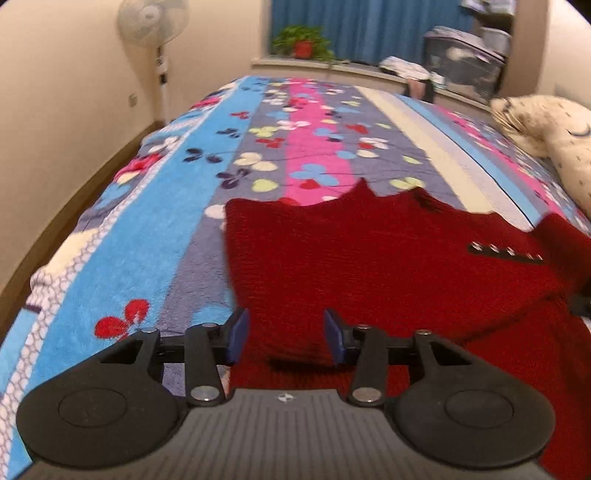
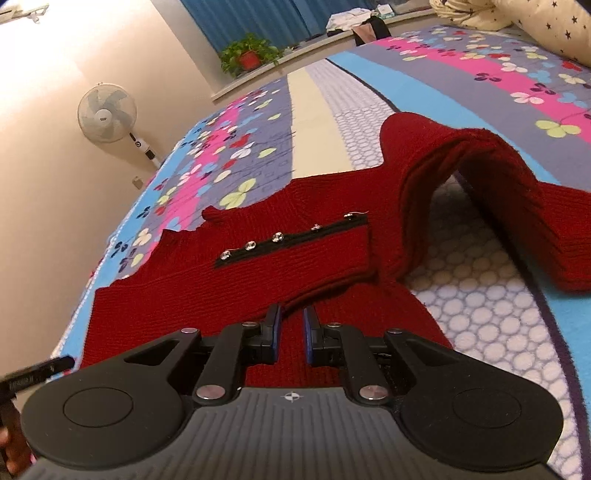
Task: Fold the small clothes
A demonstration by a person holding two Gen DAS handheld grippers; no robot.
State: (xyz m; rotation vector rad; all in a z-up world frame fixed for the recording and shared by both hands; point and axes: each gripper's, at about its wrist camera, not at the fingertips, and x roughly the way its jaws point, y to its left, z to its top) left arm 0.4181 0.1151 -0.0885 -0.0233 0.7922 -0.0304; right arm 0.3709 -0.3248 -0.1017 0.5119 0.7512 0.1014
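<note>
A dark red knitted sweater (image 1: pixel 369 258) lies on the patterned blanket (image 1: pixel 147 229). It has a black strip with shiny studs (image 2: pixel 291 234) on a sleeve folded across the body. My left gripper (image 1: pixel 286 334) is open, its blue pads over the sweater's near left edge, holding nothing. My right gripper (image 2: pixel 291 332) hovers just above the sweater's body (image 2: pixel 207 291), jaws a narrow gap apart with no cloth between them. The sweater's other sleeve (image 2: pixel 517 192) arches up at the right.
A cream pillow (image 1: pixel 546 125) lies at the bed's right side. A standing fan (image 1: pixel 153 26) is by the wall at left. A potted plant (image 1: pixel 303 42) and a storage box (image 1: pixel 465 62) sit on the windowsill beyond the bed.
</note>
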